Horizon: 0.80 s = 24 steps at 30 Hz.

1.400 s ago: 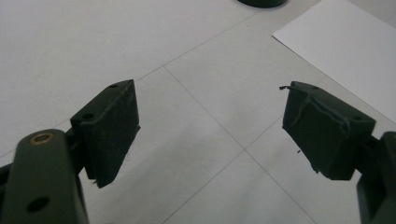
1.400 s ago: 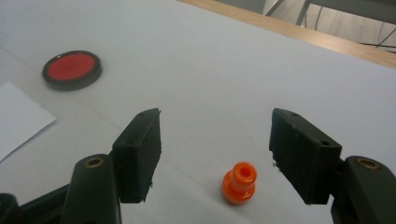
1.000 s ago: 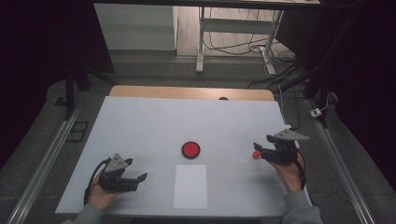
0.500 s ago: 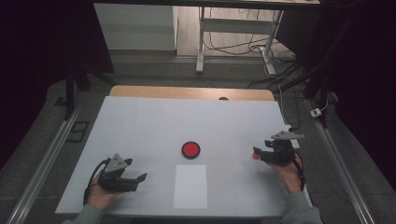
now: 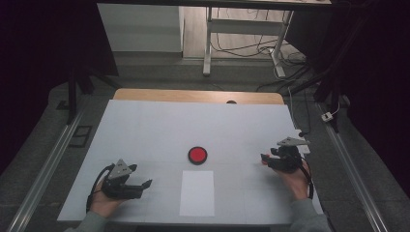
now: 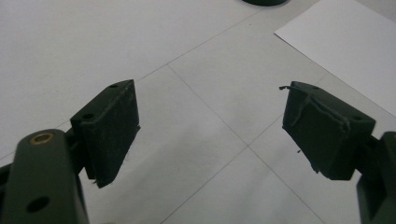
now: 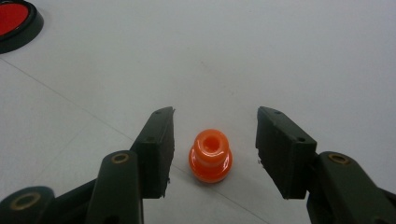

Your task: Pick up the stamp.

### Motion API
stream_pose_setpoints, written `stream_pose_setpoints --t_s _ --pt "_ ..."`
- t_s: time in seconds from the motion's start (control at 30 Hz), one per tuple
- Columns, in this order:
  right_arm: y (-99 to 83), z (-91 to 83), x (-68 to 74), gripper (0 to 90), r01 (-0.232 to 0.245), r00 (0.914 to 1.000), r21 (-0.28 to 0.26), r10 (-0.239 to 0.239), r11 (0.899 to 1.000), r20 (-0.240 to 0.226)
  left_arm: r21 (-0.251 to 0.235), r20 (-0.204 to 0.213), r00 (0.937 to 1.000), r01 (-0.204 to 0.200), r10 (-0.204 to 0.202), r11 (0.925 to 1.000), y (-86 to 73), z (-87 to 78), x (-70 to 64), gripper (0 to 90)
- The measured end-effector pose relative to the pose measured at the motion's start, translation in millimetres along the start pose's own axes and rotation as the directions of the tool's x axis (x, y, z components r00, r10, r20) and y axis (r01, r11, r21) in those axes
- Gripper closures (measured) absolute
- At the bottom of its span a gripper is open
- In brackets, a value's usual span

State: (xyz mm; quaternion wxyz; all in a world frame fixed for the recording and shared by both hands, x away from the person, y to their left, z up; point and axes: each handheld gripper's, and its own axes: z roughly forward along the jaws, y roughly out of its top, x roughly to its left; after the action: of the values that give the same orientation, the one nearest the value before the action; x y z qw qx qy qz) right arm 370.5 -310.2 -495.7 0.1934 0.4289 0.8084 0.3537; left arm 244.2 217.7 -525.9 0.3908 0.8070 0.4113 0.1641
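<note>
The right gripper stood open around a small orange plastic stepped peg, upright between its jaws, untouched. Closing seemed the next move. The left gripper rested open, empty. Farther off lay a round red black-rimmed dish.

The left black two-jaw gripper is held low near the front left corner of the tabletop, gripped from behind by the person's left hand, its jaws spread wide apart and pointed toward the middle. The right black two-jaw gripper is held near the right edge by the right hand, jaws parted and aimed leftward, a grey sleeve seen at each wrist
</note>
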Motion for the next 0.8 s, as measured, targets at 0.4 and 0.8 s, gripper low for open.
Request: stream_pose_setpoints --t_s 0.4,0.8 --pt "-4.0 4.8 0.1 61.0 0.007 1.0000 0.014 -0.007 1.000 0.004 0.000 0.000 1.0000 -0.001 0.001 1.0000 -0.1 -0.1 0.1 18.6" --pt "-6.5 7.2 -0.4 71.9 0.009 0.9999 0.014 -0.009 1.000 -0.007 0.003 0.001 1.0000 -0.001 0.001 1.0000 -0.6 0.5 0.4 18.6"
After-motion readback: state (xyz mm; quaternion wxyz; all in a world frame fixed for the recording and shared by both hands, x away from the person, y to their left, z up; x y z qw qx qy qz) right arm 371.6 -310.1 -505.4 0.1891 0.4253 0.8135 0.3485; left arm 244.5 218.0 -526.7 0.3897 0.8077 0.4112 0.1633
